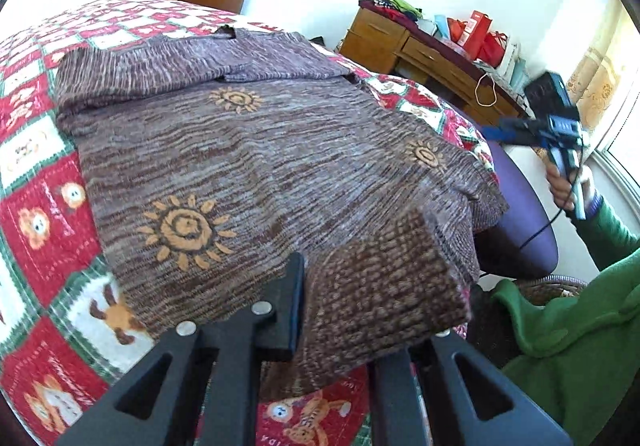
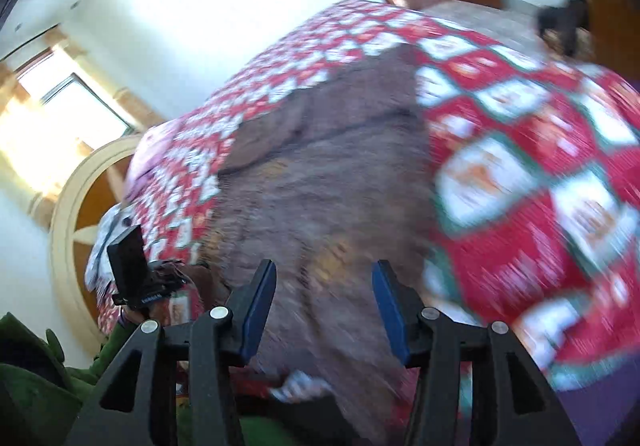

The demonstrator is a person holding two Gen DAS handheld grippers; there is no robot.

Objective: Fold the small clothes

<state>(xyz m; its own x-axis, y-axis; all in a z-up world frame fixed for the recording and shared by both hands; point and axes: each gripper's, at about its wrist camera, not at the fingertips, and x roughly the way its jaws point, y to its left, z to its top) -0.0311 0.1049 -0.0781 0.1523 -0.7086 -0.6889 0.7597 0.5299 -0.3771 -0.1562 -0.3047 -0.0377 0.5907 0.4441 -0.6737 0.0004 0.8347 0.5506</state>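
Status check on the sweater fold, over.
Left tongs shut on sweater hem, lifting it. Right tongs open, empty, off the bed's edge. Sweater partly folded on quilt. Nothing in the way.

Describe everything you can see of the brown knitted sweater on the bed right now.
The brown-and-grey marled knitted sweater lies spread on the red, white and green patchwork bedspread, partly folded: one layer is turned over along its far edge. Orange sun motifs dot its front. Its ribbed near corner is lifted and pinched in the left gripper, whose black fingers are closed on it. The right gripper is open, holding nothing.
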